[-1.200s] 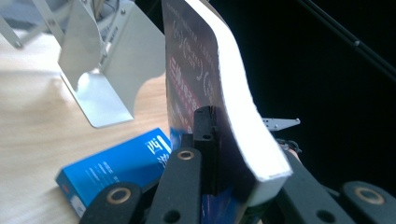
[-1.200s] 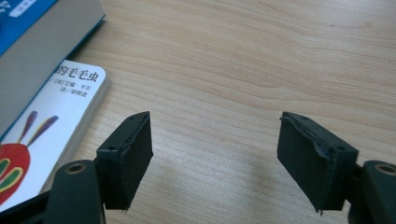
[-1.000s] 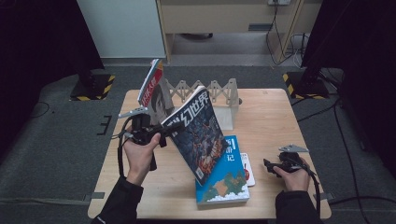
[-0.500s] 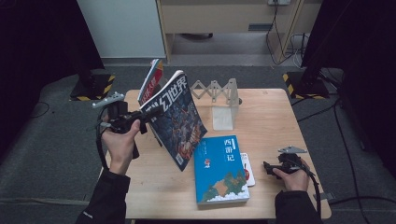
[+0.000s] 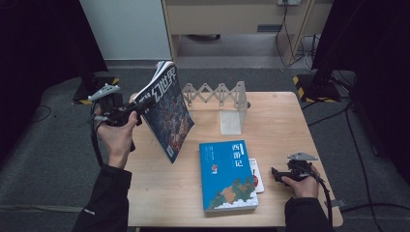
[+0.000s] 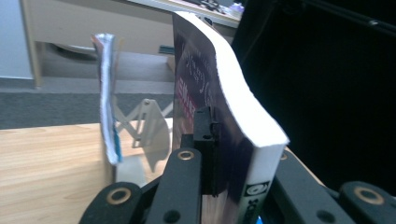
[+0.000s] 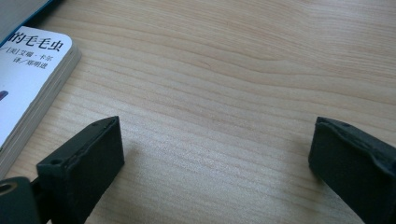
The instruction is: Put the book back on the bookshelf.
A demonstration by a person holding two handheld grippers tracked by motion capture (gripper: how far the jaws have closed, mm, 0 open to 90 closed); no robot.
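The magazine point(image 5: 165, 113), clamped in the left hand-held gripper point(image 5: 137, 107), has swung left off the blue book point(image 5: 227, 175) (right hand-held gripper point(image 5: 276, 174) just opened).

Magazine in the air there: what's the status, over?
Left gripper clamped on magazine, lifted beside rack. Right gripper jaws just opened, nothing between. Blue book flat on table.

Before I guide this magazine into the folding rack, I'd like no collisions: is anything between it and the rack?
Nothing visible lies between the magazine in the left gripper and the rack. In the left gripper view another magazine already stands at the rack's near end, so aim beside it.
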